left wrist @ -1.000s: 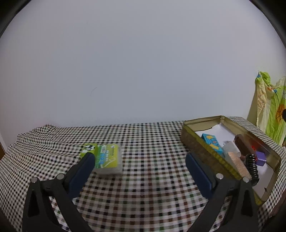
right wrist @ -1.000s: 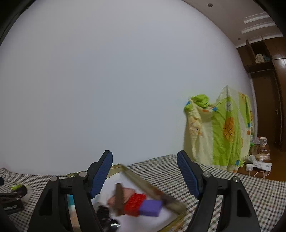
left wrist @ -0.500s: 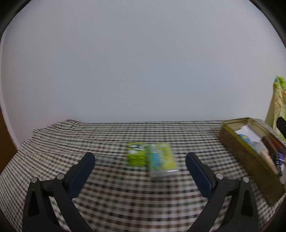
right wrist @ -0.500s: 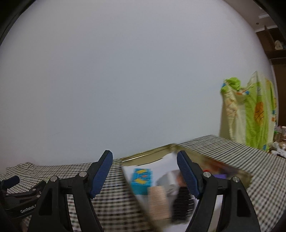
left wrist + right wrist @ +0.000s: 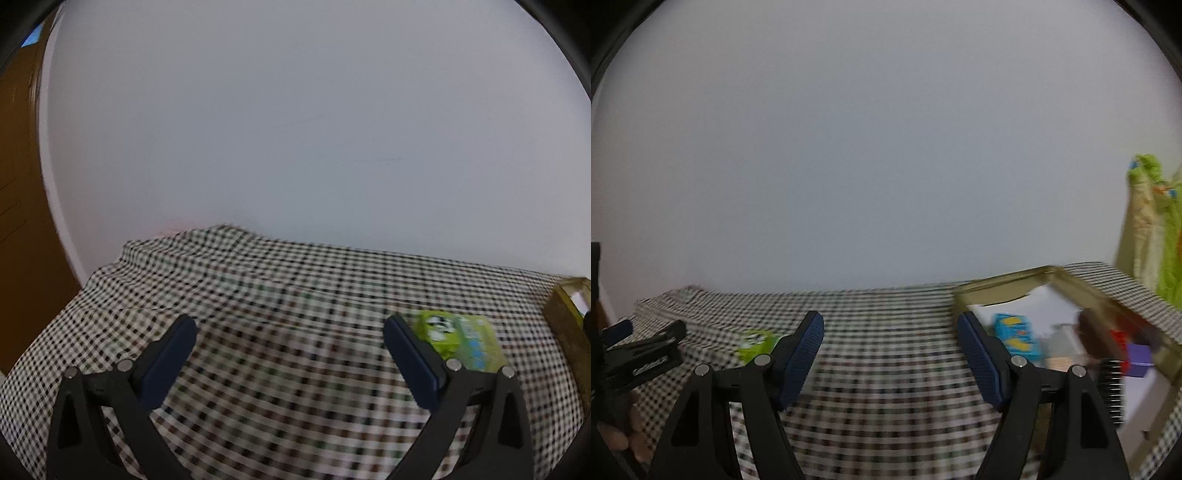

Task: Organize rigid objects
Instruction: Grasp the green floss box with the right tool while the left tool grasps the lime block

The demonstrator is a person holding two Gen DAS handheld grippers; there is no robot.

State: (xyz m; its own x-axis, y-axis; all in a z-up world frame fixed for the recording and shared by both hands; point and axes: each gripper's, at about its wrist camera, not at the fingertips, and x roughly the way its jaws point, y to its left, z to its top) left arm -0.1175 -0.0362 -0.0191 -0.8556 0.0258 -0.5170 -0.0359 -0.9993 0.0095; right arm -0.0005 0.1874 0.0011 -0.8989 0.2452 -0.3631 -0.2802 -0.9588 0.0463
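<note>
Checked cloth (image 5: 280,295) covers the table, soft and creased at its far corner. My left gripper (image 5: 288,354) hangs above it, blue ribbed pads wide apart, holding nothing. At its 2 o'clock lies the green packet pair (image 5: 458,339), flat, glossy, long axis running toward 4 o'clock. My right gripper (image 5: 890,350) is likewise spread and empty. At its 3 o'clock sits the gold tin (image 5: 1004,288), rectangular, holding a blue carton (image 5: 1015,332) and purple block (image 5: 1139,360); contents blurred.

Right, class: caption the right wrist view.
Open right tongs hover over checked cloth, between green packet and gold tin.
</note>
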